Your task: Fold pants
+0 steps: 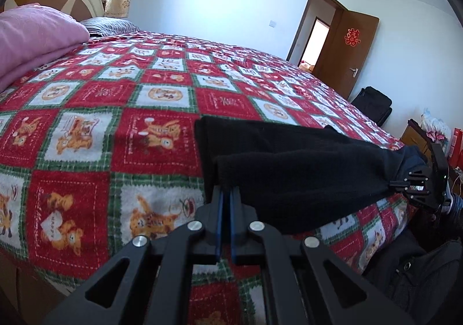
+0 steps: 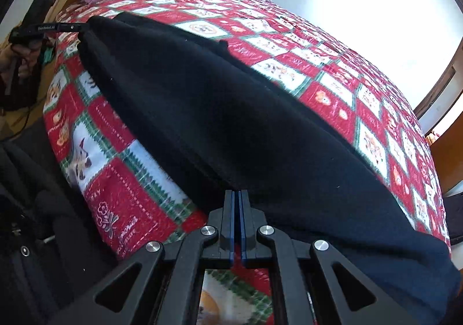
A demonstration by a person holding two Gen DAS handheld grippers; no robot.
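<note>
Stretching across the bed's red, green and white checked quilt (image 1: 115,128), the black knit pants (image 1: 289,168) hang clamped at 6 o'clock in each wrist view by left gripper (image 1: 226,194) and right gripper (image 2: 238,197) fingers.

We record black pants (image 1: 292,163) on a red, white and green checked bedspread (image 1: 115,110); pink folded blanket (image 1: 31,35).
</note>
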